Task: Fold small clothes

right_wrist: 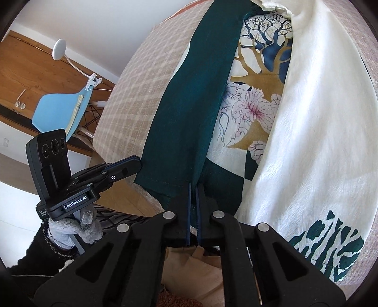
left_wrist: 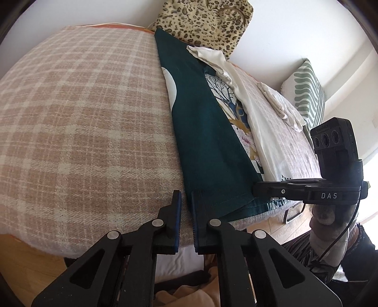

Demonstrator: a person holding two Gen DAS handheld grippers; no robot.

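A dark green garment [left_wrist: 203, 132] with a cream tree-and-flower print lies lengthwise on a plaid-covered bed [left_wrist: 78, 122], one side folded over the print. My left gripper [left_wrist: 186, 200] sits at its near left hem corner, jaws slightly apart, the green edge beside the right finger; it also shows in the right wrist view [right_wrist: 132, 165]. My right gripper [right_wrist: 194, 186] is shut on the garment's near hem [right_wrist: 179, 132], with fabric between the pads; it shows in the left wrist view [left_wrist: 257, 189] at the near right corner.
A cream garment [right_wrist: 314, 132] lies to the right, partly over the green one. A leopard-print cushion [left_wrist: 205, 21] and a green-striped pillow [left_wrist: 307, 92] sit at the far end. A blue chair [right_wrist: 61, 111] and wooden wall stand left of the bed.
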